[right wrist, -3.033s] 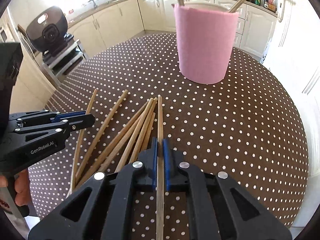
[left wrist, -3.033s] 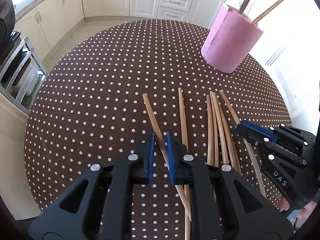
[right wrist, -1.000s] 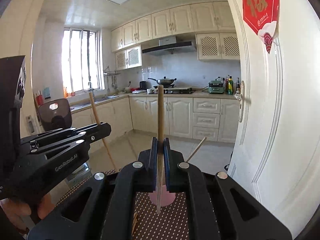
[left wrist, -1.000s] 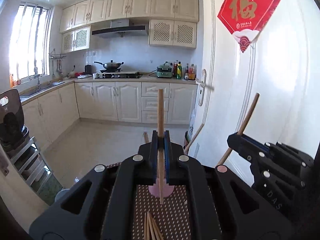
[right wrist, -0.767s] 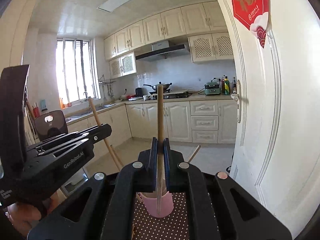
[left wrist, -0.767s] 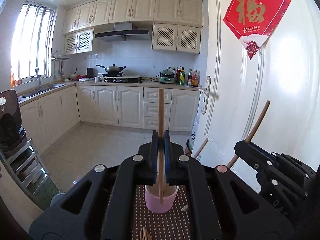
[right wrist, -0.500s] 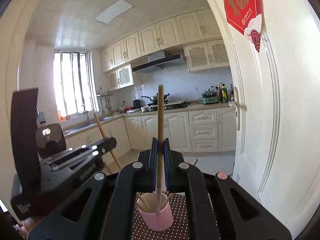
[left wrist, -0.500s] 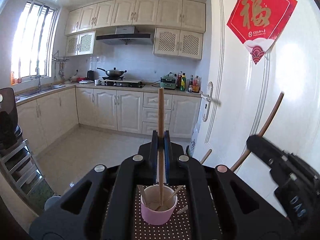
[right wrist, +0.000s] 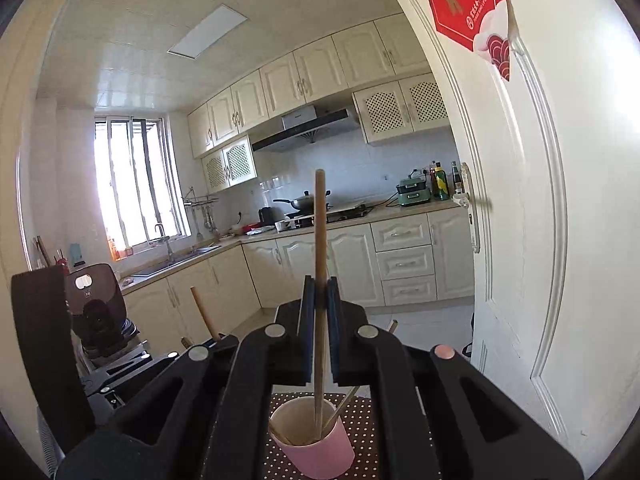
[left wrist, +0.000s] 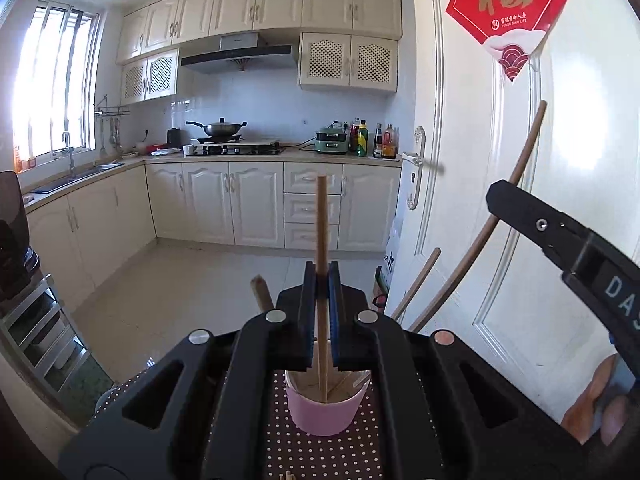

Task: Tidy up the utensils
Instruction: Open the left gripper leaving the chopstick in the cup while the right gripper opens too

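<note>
Left tongs (left wrist: pixel 321 312): clamped tight on one wooden chopstick (left wrist: pixel 321 240), blue pads pressed against its sides. The stick stands near upright between the pads; its top rises well above them, its lower end reaches down inside the mouth of the pink cup (left wrist: pixel 326 410), which sits directly below and ahead of the tongs on the brown polka-dot counter (left wrist: pixel 320 452). Whether the tip touches the cup's floor cannot be told.

Right tongs (right wrist: pixel 320 322): likewise closed hard on a second chopstick (right wrist: pixel 319 240), upright, slightly tilted. In the right wrist view its lower end sits inside the cup (right wrist: pixel 316 446), near the far inner wall. The cup appears lower right of centre in this view, tilted by the lens.

Cup contents: at least two other chopsticks (right wrist: pixel 340 404) lean against the rim, their ends projecting outward. In the left wrist view one such stick (left wrist: pixel 416 284) leans out to the right of the cup, another stub (left wrist: pixel 261 292) to the left.

Cross-view: the right tongs (left wrist: pixel 560 240) show at the right edge of the left wrist view, gripping its bowed-looking stick (left wrist: pixel 516 184); fingers of the person's hand (left wrist: pixel 596 404) are visible beneath. The left tongs' body (right wrist: pixel 132 364) shows at lower left of the right wrist view.

A few more chopstick tips (left wrist: pixel 289 475) lie on the counter at the bottom edge.
</note>
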Motion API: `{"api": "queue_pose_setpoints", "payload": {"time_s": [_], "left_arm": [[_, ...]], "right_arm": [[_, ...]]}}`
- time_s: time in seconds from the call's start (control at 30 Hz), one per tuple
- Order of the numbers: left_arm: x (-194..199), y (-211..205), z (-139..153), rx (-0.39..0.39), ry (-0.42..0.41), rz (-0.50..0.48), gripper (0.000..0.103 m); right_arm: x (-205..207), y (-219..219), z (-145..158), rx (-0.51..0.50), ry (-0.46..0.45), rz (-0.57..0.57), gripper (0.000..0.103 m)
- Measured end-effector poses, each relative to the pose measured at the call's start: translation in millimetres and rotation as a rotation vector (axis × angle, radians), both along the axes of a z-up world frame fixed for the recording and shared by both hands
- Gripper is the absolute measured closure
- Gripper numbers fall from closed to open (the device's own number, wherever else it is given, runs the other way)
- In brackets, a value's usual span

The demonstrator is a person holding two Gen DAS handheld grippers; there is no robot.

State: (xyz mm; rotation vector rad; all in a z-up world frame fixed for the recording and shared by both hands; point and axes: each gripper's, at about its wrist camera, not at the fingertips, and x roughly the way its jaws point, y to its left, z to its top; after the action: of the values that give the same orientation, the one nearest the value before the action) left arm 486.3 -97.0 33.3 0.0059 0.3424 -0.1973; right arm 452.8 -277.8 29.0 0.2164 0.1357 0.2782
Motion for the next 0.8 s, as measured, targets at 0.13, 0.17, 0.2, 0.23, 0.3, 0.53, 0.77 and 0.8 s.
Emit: {"api": "queue_pose_setpoints", "payload": {"time_s": [0.13,0.17,0.2,0.23,0.3,0.53,0.77,0.8], "left_arm": [[-3.3,1.9,-2.4,0.008,-0.002,-0.007,0.097],[-4.4,2.6,-3.0,0.011,-0.005,-0.009,0.097],[-5.4,3.5,-3.6,0.012,-0.006,-0.012,0.097],[-6.0,4.3,-3.6,0.012,-0.002,-0.014,0.097],[-7.1,5.6,-4.3,0.012,0.003,-0.019,0.096],[-12.3,8.1,-4.6,0.046,0.011,-0.018,0.096],[-18.9,14.6,-3.5,0.052,0.026,0.0,0.096],[-19.4,14.9,-3.4,0.052,0.029,0.0,0.096]], "right_arm": [[4.6,5.3,-6.7,-0.008,0.025,0.013,0.098],[5.1,6.7,-8.4,-0.01,0.031,0.017,0.098],[5.5,8.8,-10.5,-0.016,0.037,0.018,0.098],[6.3,10.8,-12.7,-0.024,0.047,0.022,0.099],[6.8,13.5,-16.3,-0.032,0.059,0.027,0.099],[9.7,20.2,-29.0,-0.061,0.116,0.04,0.098],[10.7,24.9,-38.8,-0.071,0.163,0.059,0.098],[10.5,26.0,-39.7,-0.078,0.169,0.061,0.098]]}}
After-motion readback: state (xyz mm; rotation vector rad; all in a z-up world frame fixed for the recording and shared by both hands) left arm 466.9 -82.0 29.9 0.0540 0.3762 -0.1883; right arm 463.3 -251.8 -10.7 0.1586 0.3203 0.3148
